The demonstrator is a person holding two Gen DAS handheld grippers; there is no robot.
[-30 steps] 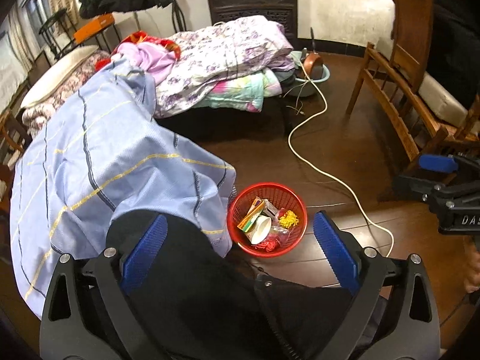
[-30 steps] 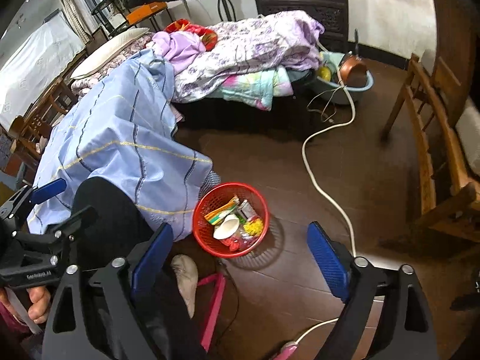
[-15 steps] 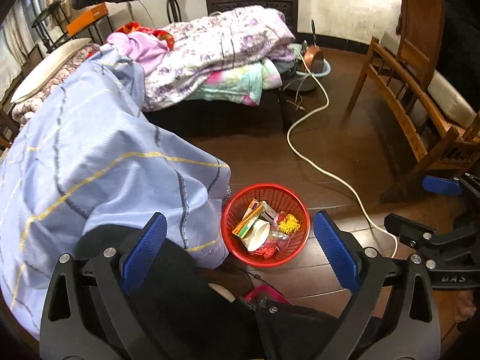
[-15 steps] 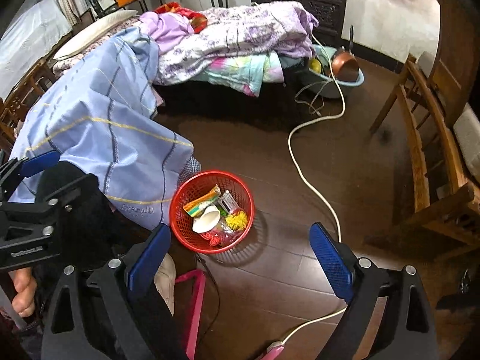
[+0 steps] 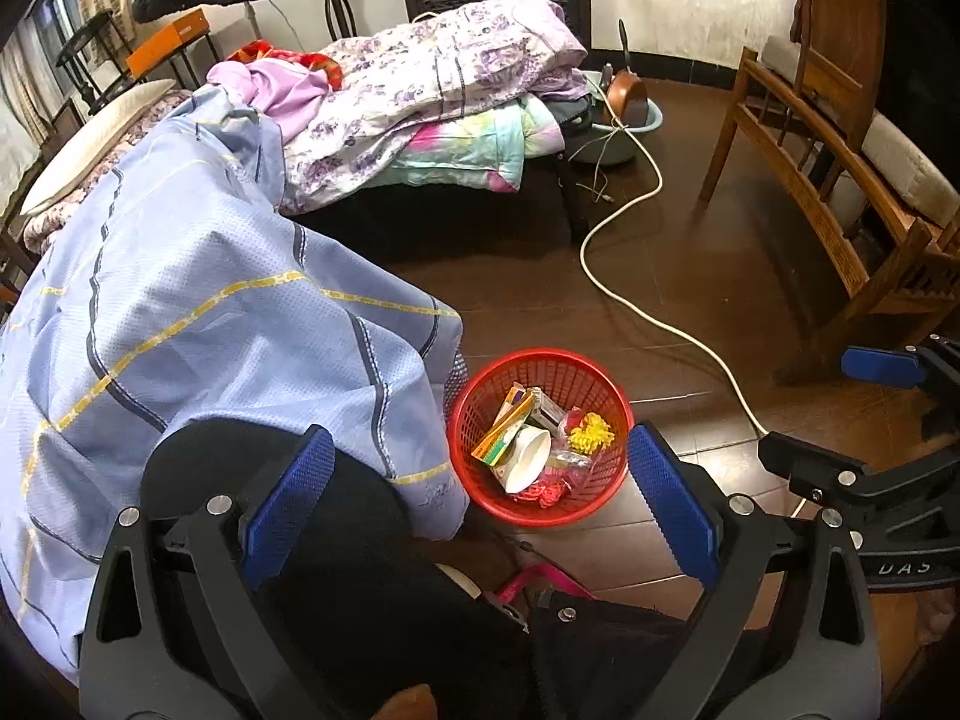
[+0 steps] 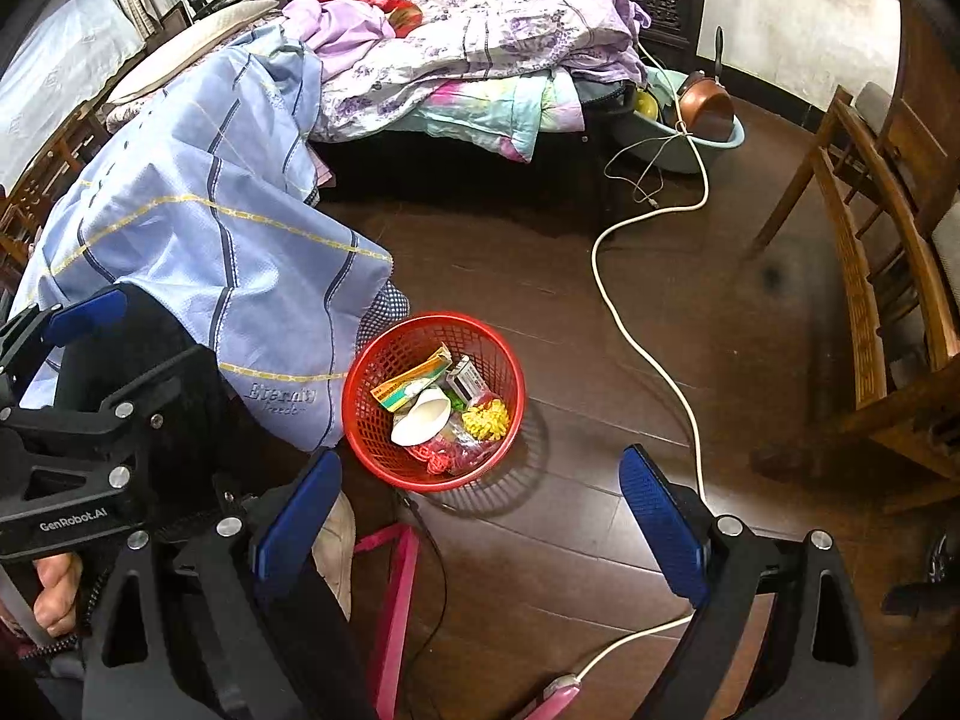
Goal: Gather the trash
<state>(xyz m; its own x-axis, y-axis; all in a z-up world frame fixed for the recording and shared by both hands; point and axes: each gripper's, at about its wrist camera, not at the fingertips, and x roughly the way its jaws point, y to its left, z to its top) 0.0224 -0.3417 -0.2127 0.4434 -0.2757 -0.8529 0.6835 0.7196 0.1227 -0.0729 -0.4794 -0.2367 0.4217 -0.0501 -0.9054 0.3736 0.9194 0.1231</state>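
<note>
A red mesh basket (image 5: 474, 420) (image 6: 366, 420) stands on the dark wood floor beside a bed. It holds trash: a white paper cup (image 5: 528, 459) (image 6: 423, 417), a green-and-orange carton (image 5: 504, 429) (image 6: 411, 384), a yellow crumpled piece (image 5: 593, 429) (image 6: 489, 420), a small box and red wrappers. My left gripper (image 5: 474, 507) is open and empty, held above the basket's near side. My right gripper (image 6: 477, 519) is open and empty, above the floor just in front of the basket. Each gripper also shows at the edge of the other's view.
A blue striped sheet (image 5: 198, 330) hangs off the bed next to the basket. A white cable (image 6: 648, 324) runs across the floor. A wooden chair (image 5: 840, 210) stands at the right. A blue basin (image 6: 690, 138) with a copper pot sits at the back. A pink item (image 6: 396, 588) lies near my feet.
Both grippers have drifted slightly, so the basket sits a little differently in each view. The basket and its trash have not moved. Both grippers stayed open.
</note>
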